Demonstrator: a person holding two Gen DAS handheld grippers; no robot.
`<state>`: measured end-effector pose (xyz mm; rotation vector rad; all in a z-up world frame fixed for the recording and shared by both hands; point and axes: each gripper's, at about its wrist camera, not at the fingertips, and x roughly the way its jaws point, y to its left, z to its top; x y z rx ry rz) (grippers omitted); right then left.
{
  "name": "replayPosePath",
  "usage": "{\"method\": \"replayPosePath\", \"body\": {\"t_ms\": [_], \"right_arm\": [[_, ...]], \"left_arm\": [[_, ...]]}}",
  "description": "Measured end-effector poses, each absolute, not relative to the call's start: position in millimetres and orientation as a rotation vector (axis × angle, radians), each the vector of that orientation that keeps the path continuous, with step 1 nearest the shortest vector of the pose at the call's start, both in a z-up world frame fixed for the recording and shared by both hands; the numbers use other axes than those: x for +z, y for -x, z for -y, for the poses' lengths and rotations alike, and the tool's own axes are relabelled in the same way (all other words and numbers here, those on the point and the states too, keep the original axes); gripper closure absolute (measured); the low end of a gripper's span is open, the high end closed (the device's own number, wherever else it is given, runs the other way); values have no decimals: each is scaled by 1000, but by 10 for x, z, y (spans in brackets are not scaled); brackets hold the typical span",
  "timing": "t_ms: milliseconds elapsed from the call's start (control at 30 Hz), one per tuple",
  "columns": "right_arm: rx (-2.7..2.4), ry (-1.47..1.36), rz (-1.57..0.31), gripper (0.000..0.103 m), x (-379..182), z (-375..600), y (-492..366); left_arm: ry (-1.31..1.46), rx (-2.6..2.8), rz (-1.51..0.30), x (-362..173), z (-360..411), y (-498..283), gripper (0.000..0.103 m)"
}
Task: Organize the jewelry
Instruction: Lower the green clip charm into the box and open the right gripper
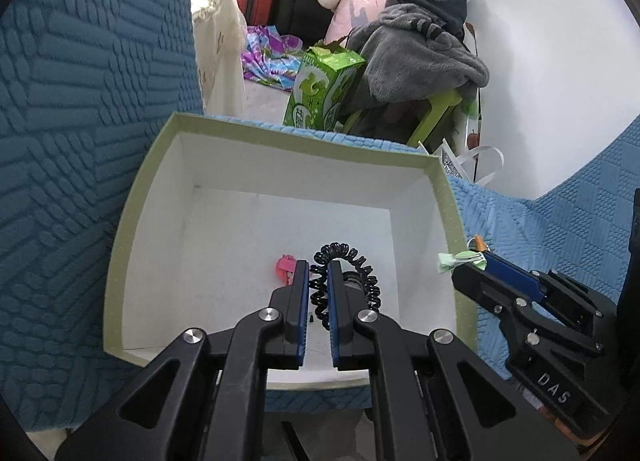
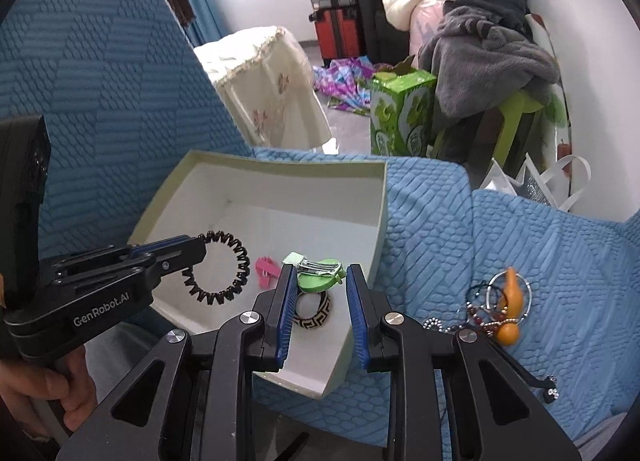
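While the blue quilted sofa [image 2: 460,221] fills most of both views, a pale green box [image 1: 136,221] with a white inside sits open on its seat cushion. Both tools hang over that box, pointing steeply down. In the left tool [image 1: 318,275] the pads are nearly together and pinch one side of a black spiral hair tie [image 1: 360,265], which dangles above the box floor. In the right tool [image 2: 318,275] the fingers stand partly apart, closed on a green hair clip [image 2: 320,275] with a metal clasp — it hangs between the pads over the box's near right corner. On the box floor lie a black-and-cream patterned ring [image 2: 314,311] and a small pink clip [image 2: 266,269]. Outside the box, to its right on the cushion, lies a tangle of beaded chains and wire rings with orange charms [image 2: 508,313] — well apart from both tools.
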<state>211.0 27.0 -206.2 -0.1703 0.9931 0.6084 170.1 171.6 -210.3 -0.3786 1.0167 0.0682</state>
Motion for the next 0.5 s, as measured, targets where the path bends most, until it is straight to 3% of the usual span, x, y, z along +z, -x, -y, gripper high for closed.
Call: {"method": "replayPosePath", "body": {"t_ms": [300,433,500], "right_arm": [[617,184,-1004,79,-2091,-305,-2120],[625,180,-987,77,-1951,-260,-2092],[628,180,-965,77,-1838,-223,-2066]], "left_arm": [[397,61,-996,-2006,-1751,-1641,93],[426,89,-965,-1840,-1793,-1565,63],[426,100,-929,-1693,-1789,-1505,58]]}}
